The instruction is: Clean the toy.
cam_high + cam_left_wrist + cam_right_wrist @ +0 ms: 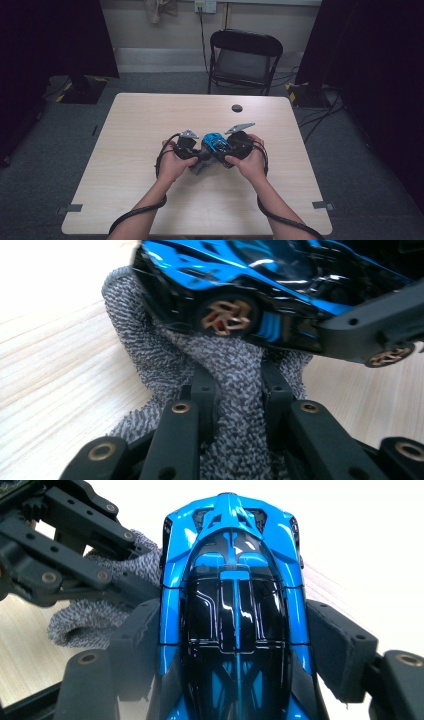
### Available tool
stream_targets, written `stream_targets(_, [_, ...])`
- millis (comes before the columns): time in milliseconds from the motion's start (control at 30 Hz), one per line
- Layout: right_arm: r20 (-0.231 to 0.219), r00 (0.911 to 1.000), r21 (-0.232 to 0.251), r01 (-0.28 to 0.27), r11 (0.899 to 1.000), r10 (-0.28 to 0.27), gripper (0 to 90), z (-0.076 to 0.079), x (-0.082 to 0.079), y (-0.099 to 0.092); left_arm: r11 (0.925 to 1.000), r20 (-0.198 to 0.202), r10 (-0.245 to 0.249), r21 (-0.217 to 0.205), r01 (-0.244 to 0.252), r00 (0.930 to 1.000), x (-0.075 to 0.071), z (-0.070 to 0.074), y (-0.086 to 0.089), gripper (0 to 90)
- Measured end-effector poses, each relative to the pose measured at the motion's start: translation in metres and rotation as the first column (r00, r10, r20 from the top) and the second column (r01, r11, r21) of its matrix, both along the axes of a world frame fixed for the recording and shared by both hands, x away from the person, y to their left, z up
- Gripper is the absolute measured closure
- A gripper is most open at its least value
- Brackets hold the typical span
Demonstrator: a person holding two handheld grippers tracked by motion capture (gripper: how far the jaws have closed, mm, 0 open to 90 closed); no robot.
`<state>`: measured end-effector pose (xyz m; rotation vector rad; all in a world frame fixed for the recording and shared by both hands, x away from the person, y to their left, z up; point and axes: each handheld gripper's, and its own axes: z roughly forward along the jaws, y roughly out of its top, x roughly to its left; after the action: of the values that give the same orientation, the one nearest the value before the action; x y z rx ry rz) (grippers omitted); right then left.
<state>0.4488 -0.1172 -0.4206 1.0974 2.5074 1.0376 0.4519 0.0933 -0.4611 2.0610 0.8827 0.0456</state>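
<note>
Here we are at the middle of the tabletop [150, 120], and both hands are busy around one blue toy car [216, 142]. The right gripper [234, 150] has its jaws clamped on the car's flanks, one pad on each side of the glossy body, nose pointing away from the hand. The left gripper [192, 152] is clenched on a fold of grey speckled cloth [220, 365], pinched tight between its jaws just beside and below the car's front wheel [227, 317].

So where is the car? Held in the right jaws, above the cloth and touching it along the lower edge, with the left jaws just under its side.

The risks, as I judge them: that paint is slick and the body tapers, so if the right hand tilts or the left tugs hard, the car could slide forward out of the pads. The cloth is bunched, and a fold could snag on the wheel and drag the car askew. The two grippers also sit very near each other, so a careless wiping stroke could knock one linkage against the other.
</note>
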Motion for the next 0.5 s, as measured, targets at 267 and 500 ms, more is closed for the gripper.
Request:
stream_targets(267, [0.003,0.9998,0.004,0.017,1.000,-0.017,28.5,0.000,0.002,0.000,0.9996,-0.003,-0.030,-0.003,0.030,0.9996,-0.006,0.000,-0.007,74.3])
stream_targets(500, [0.003,0.9996,-0.003,0.028,1.000,-0.028,28.5,0.000,0.004,0.001,0.9983,-0.007,-0.058,-0.003,0.058,0.9983,-0.010,-0.001,-0.013,74.3])
